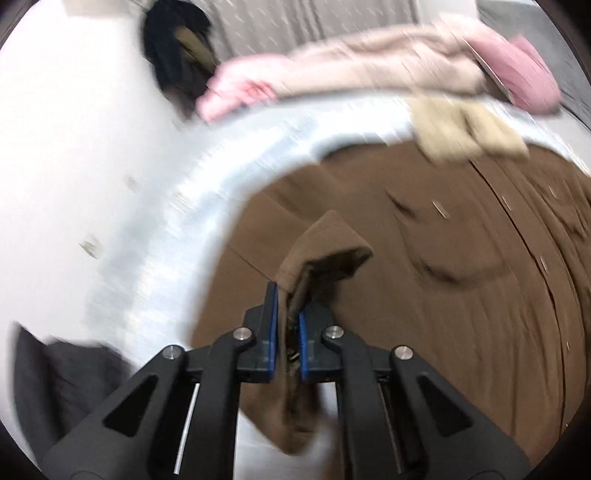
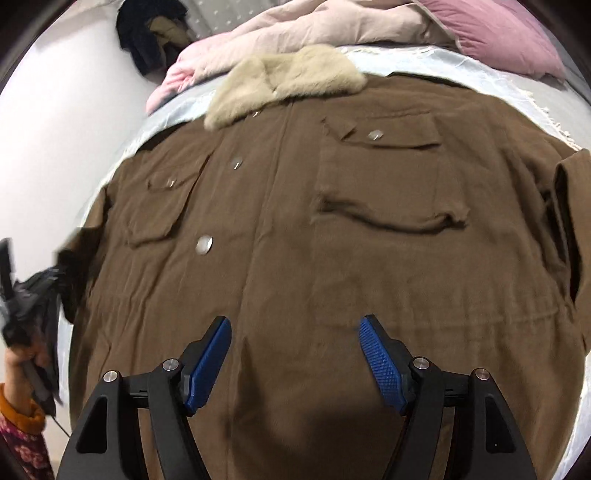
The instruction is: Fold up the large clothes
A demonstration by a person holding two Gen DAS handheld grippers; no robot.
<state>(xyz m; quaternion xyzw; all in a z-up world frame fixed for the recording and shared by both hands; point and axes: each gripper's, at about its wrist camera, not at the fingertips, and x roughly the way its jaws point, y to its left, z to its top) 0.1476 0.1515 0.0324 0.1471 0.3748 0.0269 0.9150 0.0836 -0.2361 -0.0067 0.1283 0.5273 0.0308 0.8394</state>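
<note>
A large brown coat (image 2: pixel 295 240) lies spread front-up across a bed (image 2: pixel 461 70) covered with a pale blue-grey sheet, filling most of the bed's width. Its beige fur collar (image 2: pixel 288 79) points toward the far end of the bed, where a heap of pale pink bedding (image 2: pixel 295 33) and a mauve pillow (image 2: pixel 498 40) lie along the far edge. Two flapped chest pockets with metal snaps sit either side of the coat's front line, and more snaps run down that line.

The left claw (image 1: pixel 288 306) is clenched on a fold of the brown coat: cloth at the coat's left side, possibly a cuff or sleeve end, is pinched between its blue pads (image 1: pixel 272 325) and stands up above them, while more cloth hangs below the jaws. This view is blurred by motion, so the exact part of the coat cannot be told. In the right wrist view the left claw shows as a dark blur at the bed's left edge, held by a hand (image 2: pixel 16 365) with an orange cuff and a patterned sleeve.

The right claw (image 2: pixel 295 332) is released, its jaws standing wide apart with nothing between them, above the lower middle of the coat near the bed's near edge; whether its tips touch the cloth cannot be told.

Beyond the far left corner of the bed a dark garment (image 2: pixel 147 29) hangs against a white wall (image 2: pixel 55 129). In the left wrist view a dark grey cloth (image 1: pixel 62 376) lies low at the left, off the bed.
</note>
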